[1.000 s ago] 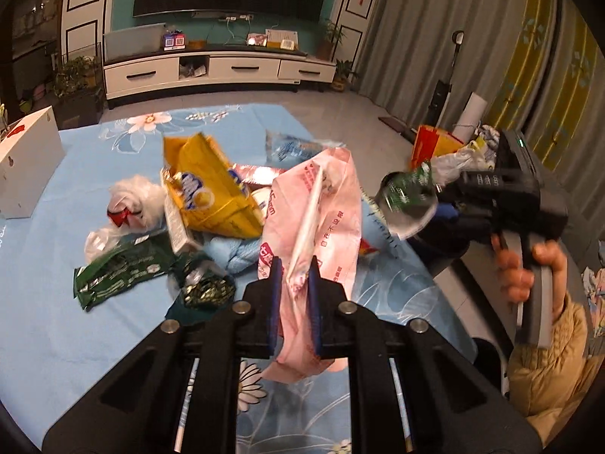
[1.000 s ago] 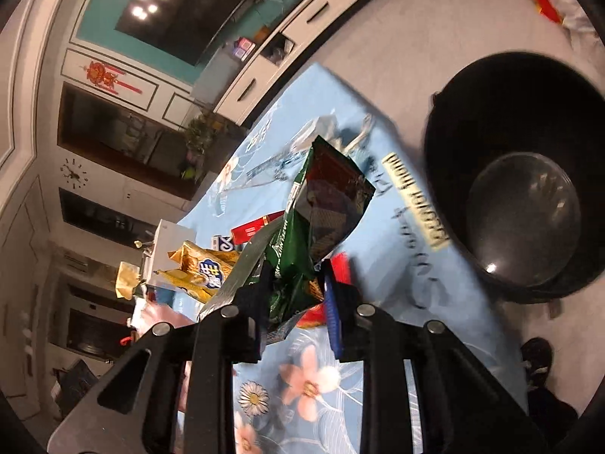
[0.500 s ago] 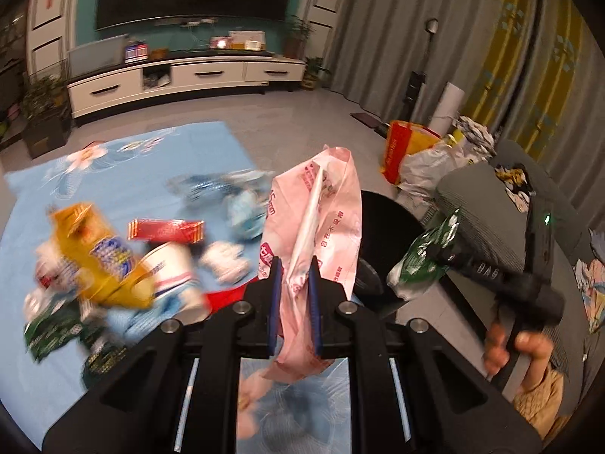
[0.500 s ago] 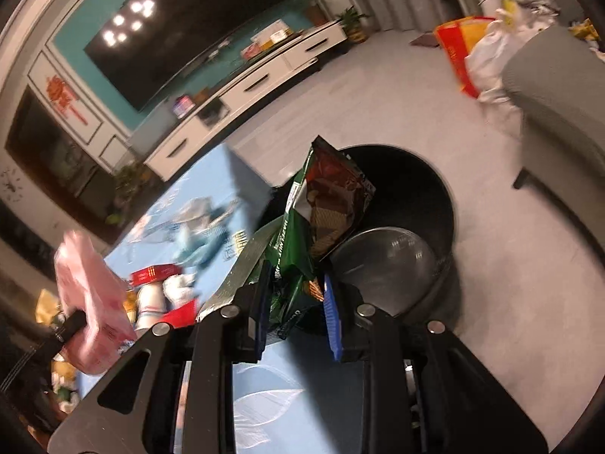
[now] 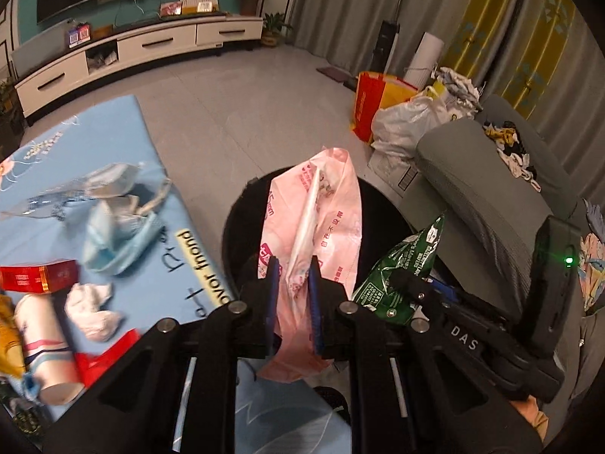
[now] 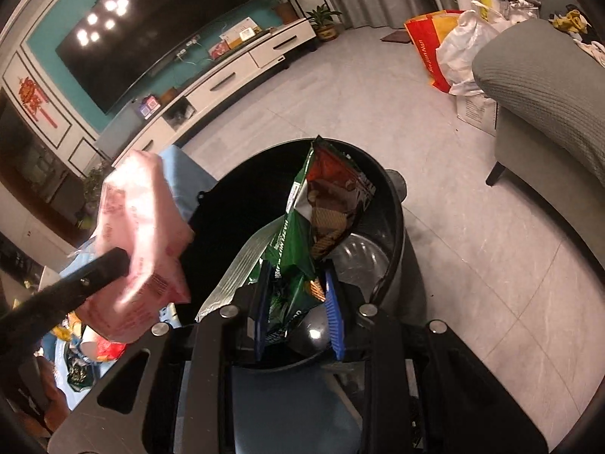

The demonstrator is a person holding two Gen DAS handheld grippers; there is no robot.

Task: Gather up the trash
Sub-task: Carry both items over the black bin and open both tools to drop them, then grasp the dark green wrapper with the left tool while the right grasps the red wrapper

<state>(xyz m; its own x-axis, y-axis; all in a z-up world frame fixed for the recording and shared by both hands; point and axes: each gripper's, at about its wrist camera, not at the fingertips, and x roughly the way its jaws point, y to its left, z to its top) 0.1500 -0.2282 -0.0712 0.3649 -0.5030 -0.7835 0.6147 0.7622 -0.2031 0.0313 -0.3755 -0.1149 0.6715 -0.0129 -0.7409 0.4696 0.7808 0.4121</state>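
Observation:
My left gripper [image 5: 292, 283] is shut on a pink plastic wrapper [image 5: 314, 219] and holds it over the near rim of the round black trash bin [image 5: 236, 227]. The wrapper also shows in the right wrist view [image 6: 140, 234]. My right gripper [image 6: 297, 295] has its jaws spread a little, with a green snack bag [image 6: 325, 204] still standing between them above the open bin [image 6: 393, 204]. The green bag shows at the right of the left wrist view [image 5: 401, 272].
A blue mat [image 5: 113, 143] on the left carries more trash: a clear bag [image 5: 75, 189], a red box [image 5: 38, 276], crumpled tissue [image 5: 92, 310], a paper cup [image 5: 45, 348]. A grey sofa [image 6: 540, 87] stands right of the bin; bags [image 5: 401, 113] lie behind it.
Both grippers swung from over the mat to above the black bin, carrying the pink wrapper and the green bag. The right jaws have spread a little wider around the bag.

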